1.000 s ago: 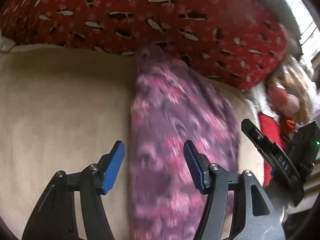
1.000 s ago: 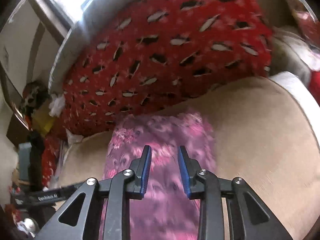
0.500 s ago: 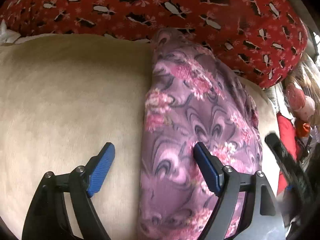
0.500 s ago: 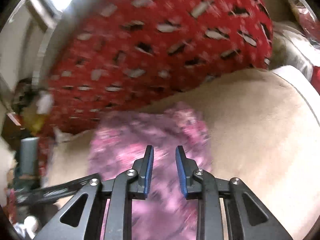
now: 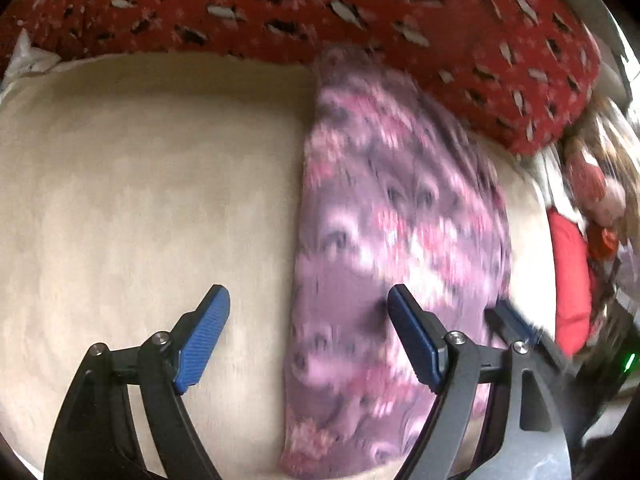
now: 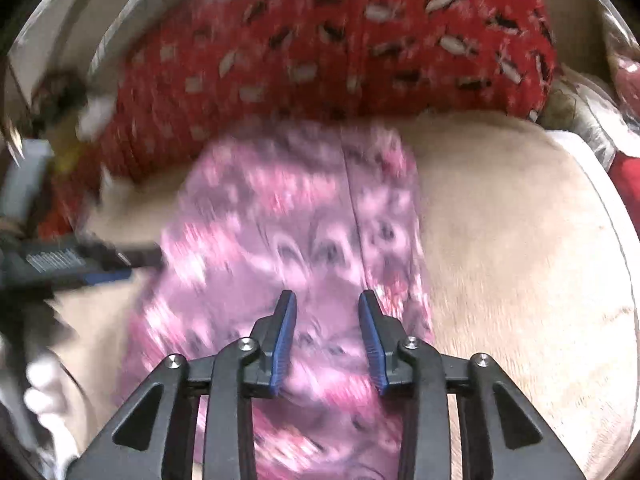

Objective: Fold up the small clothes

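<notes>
Purple floral garment is lying as a long folded strip on the beige cushion, its far end reaching up to the red patterned pillow behind it. I am holding my left hand-held gripper over the strip's near left edge with its jaws standing wide, having just been opening; one blue pad is hanging over bare cushion, the other over the cloth, and nothing is pinched between them. I am carrying my right hand-held gripper above the near part of the garment with its jaws at a narrow gap, just widening a little; cloth is showing between the pads, but they are not pressing on it. Both views are blurring.
</notes>
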`<state>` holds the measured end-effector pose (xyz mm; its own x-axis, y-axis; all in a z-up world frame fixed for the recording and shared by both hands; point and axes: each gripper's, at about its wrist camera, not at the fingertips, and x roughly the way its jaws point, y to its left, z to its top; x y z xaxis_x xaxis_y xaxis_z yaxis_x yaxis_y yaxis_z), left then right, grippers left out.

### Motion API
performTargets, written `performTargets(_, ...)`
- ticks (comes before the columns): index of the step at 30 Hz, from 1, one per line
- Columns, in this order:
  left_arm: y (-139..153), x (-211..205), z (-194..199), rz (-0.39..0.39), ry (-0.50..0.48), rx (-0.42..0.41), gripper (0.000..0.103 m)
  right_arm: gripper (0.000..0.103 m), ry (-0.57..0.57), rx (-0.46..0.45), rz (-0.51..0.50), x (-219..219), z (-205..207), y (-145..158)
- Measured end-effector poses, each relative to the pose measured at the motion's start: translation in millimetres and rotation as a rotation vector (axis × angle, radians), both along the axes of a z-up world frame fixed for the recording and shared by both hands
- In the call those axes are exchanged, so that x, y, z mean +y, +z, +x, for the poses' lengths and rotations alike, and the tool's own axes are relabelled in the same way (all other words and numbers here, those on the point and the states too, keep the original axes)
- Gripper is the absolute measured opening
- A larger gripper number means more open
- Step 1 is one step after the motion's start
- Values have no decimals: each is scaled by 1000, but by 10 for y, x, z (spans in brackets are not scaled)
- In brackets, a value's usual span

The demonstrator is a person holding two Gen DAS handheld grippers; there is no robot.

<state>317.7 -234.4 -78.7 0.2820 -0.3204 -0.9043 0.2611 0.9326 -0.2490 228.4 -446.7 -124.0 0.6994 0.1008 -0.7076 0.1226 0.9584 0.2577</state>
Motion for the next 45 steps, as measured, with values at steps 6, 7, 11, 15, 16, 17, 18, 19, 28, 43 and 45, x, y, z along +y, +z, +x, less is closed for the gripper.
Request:
performTargets(6, -100, 232, -124, -63, -18, 40, 82, 41, -133, -81, 139, -422, -37, 228)
performTargets(7, -137, 268, -103, -96, -8, 67, 82, 47, -162, -74, 162, -518, -14, 182)
performTargets(11, -281, 331, -28, -175, 8, 146, 83, 55, -194, 69, 284, -731, 104, -295)
performTargets(15, -221, 299, 21, -254, -50, 175, 83, 55, -195, -16, 320, -793, 29, -206)
performTargets(16, -203, 296, 42, -276, -50, 180, 83, 55, -194, -49, 335, -813, 11, -167)
performTargets(17, -185, 295, 63, -296, -50, 183, 83, 55, -182, -73, 362, -832, 27, -135)
performTargets(18, -173, 281, 82, -325, -48, 190, 83, 55, -171, -76, 380, -839, 66, -126)
performTargets(19, -182, 257, 99, -346, -48, 200, 83, 55, -154, -72, 397, -837, 119, -132)
performTargets(28, -404, -35, 182, -358, -62, 270, 83, 63, 35, -41, 502, -631, 301, -328)
performTargets(43, 177, -380, 642, -95, -21, -78, 83, 51, -94, -168, 149, -471, 892, 414)
performTargets(45, 28, -492, 795, -28, -13, -70, 83, 49, -113, -108, 100, -449, 1085, 282)
